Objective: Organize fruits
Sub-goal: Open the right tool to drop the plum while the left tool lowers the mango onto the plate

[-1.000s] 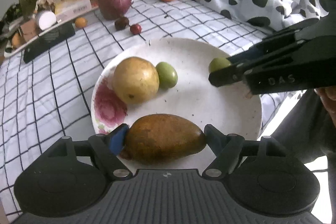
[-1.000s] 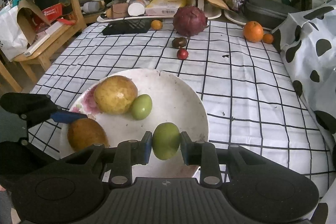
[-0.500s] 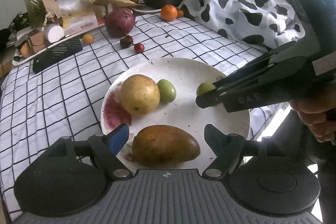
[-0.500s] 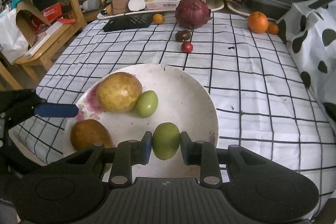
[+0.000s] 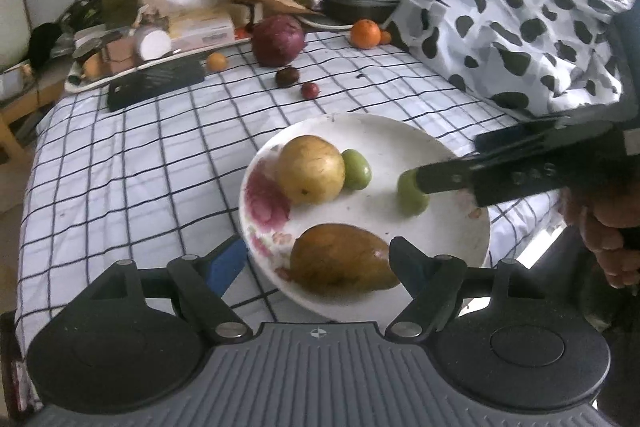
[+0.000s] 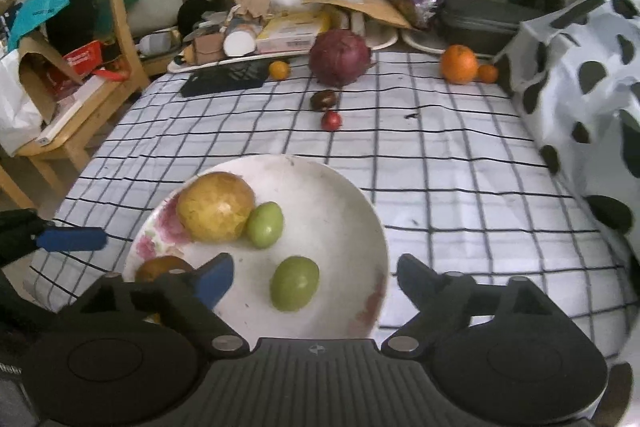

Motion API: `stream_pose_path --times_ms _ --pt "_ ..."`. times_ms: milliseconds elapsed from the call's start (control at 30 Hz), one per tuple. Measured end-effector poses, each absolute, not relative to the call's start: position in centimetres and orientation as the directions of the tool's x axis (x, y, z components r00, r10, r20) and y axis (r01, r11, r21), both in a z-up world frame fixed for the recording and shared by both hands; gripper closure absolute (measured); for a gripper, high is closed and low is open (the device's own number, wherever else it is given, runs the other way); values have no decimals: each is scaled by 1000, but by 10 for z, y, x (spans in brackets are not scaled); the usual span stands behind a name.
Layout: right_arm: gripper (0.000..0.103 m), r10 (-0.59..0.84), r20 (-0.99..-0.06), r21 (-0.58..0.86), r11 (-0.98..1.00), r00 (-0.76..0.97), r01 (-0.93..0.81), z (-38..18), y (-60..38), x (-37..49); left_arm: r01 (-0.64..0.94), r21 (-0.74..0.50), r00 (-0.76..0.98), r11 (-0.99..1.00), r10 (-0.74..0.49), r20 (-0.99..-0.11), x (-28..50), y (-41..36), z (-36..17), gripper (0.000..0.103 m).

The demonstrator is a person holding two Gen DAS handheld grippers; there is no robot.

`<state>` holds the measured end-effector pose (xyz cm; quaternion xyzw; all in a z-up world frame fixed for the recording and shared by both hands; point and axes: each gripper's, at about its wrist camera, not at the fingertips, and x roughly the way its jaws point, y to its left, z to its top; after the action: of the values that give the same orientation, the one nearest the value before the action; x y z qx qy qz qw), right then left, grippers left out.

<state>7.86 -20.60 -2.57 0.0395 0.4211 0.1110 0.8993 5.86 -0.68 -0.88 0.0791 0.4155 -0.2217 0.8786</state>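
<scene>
Right wrist view: right gripper (image 6: 314,277) jaws just sprung wide, green fruit (image 6: 295,289) loose between them on white plate (image 6: 340,195). Left gripper (image 5: 318,261) gaping too, clear of brown mango (image 5: 340,259).

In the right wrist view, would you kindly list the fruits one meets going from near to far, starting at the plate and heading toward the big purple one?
Near green fruit → second green fruit → small red fruit → dark brown fruit → purple fruit.
</scene>
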Motion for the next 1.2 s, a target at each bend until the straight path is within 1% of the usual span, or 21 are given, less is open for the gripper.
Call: stream_pose_path --times_ms 133,167,300,533,1200 --pt "1 186 -753 120 982 631 -147 -23 -206 66 427 -45 549 903 -298 -781 55 -4 -9 25" --pt "0 175 -755 109 984 632 -143 -23 -206 63 424 -41 547 905 -292 -785 54 -4 -8 25" --pt "0 121 -768 46 990 629 -134 -24 -200 51 414 -27 549 910 -273 -790 51 -5 -5 25" --pt "0 77 -778 -19 989 624 -146 -26 -194 42 406 -18 548 914 -260 -795 52 -9 -2 25" --pt "0 19 -774 -56 994 633 -98 -25 -204 39 415 -15 532 910 -255 -808 65 -30 1 25"
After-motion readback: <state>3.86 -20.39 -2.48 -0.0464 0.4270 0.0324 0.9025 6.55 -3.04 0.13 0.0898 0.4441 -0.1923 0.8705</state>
